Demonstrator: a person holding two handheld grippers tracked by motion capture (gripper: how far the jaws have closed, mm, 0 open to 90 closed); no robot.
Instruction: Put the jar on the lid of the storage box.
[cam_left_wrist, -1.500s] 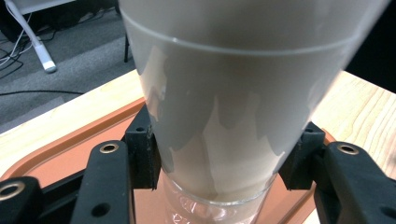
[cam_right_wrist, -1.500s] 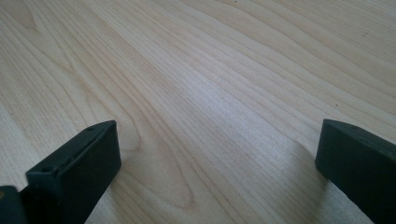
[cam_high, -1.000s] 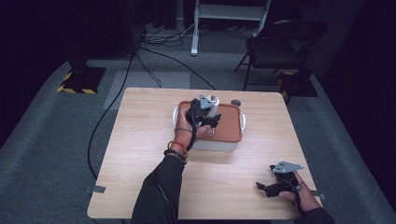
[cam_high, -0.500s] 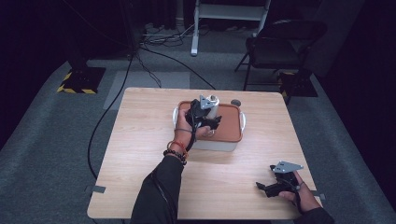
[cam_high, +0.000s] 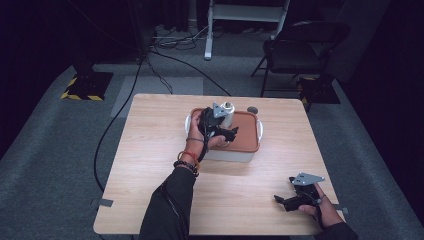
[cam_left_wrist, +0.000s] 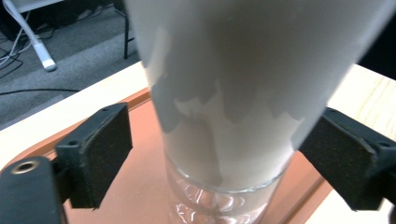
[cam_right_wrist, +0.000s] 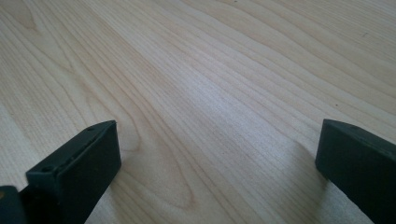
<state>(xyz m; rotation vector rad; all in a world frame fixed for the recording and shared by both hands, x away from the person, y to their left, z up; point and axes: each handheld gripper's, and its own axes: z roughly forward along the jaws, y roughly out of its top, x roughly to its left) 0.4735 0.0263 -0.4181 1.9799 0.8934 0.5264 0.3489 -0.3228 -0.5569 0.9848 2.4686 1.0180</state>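
1. High view is showing me the table (cam_high: 150, 165), with a white container capped by an orange lid (cam_high: 247, 131) sitting toward its far middle.
2. I am holding my left claw (cam_high: 231, 134) over that lid, right beside the glass (cam_high: 228, 114), which is standing upright on the lid's far part, long axis vertical.
3. Left gripper view is putting the glass (cam_left_wrist: 243, 93) straight ahead between the jaws; they have just been opening, and both pads are now standing clear of its sides, gripping nothing.
4. My right claw (cam_high: 281, 201) is resting well apart at the table's near right corner, jaws spread wide over bare wood, so the left is far nearer.
5. Glass rim is being cut off in the left gripper view, and its milky fill is hard to identify.
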